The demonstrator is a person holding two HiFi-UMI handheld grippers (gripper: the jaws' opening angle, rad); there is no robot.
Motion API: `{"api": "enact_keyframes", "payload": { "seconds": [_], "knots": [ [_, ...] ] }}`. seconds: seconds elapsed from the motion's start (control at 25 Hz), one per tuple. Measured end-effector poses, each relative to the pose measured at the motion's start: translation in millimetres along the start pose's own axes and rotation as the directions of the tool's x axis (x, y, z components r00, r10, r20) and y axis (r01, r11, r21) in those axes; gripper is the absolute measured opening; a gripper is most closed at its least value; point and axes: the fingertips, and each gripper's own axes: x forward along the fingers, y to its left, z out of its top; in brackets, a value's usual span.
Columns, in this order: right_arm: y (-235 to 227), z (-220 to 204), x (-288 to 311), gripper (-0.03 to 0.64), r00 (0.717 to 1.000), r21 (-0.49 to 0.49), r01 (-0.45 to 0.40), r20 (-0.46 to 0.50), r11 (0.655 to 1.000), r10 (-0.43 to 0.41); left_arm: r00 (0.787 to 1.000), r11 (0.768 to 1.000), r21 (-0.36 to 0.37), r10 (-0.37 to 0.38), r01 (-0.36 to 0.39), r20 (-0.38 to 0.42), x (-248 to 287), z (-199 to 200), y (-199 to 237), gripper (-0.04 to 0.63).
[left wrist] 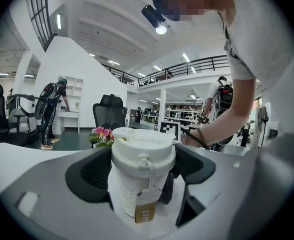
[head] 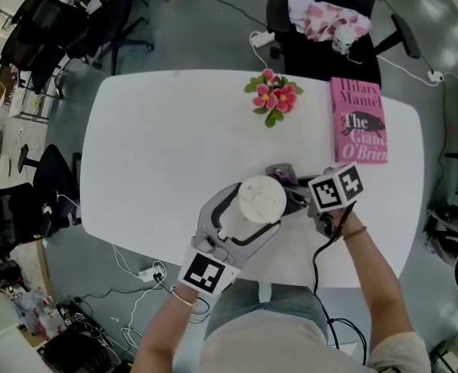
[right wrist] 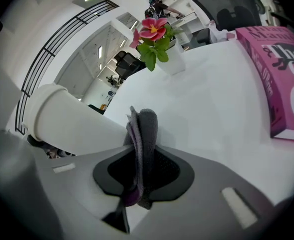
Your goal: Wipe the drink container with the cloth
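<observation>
A white lidded drink cup (head: 260,202) stands on the white table (head: 151,146), gripped between the jaws of my left gripper (head: 248,208). In the left gripper view the cup (left wrist: 139,171) fills the gap between the black pads, a brown tag hanging from its lid. My right gripper (head: 302,193) is shut on a folded grey cloth (right wrist: 143,149) with a purple edge. The cloth presses against the side of the cup (right wrist: 72,126) in the right gripper view. In the head view the cloth (head: 284,176) shows just right of the cup.
A small pot of pink flowers (head: 274,98) stands at the table's far edge. A pink book (head: 358,120) lies at the far right. Office chairs (head: 96,14) and cables ring the table; a socket strip (head: 149,273) lies on the floor near the front edge.
</observation>
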Motion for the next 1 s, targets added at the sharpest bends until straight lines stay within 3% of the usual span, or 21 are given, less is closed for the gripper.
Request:
{"api": "enact_keyframes", "payload": {
  "seconds": [0.44,0.64,0.84,1.0],
  "knots": [
    [2,2,-13,0.071,0.998,-0.061,0.053,0.029,0.997,-0.051,1.000,1.000,-0.007,0.001,0.000,0.019,1,0,0,0.402],
    [22,15,-43,0.071,0.999,-0.149,-0.003,0.043,0.989,0.010,0.999,1.000,0.005,-0.003,0.003,0.040,2,-1,0,0.402],
    [49,42,-84,0.071,1.000,-0.289,-0.024,0.013,0.957,0.029,0.998,1.000,0.024,-0.009,0.008,0.059,1,2,-1,0.402],
    [70,76,-103,0.071,0.998,-0.413,-0.046,-0.054,0.910,0.026,0.997,1.000,0.028,-0.012,0.010,0.080,2,2,0,0.402]
  ]
}}
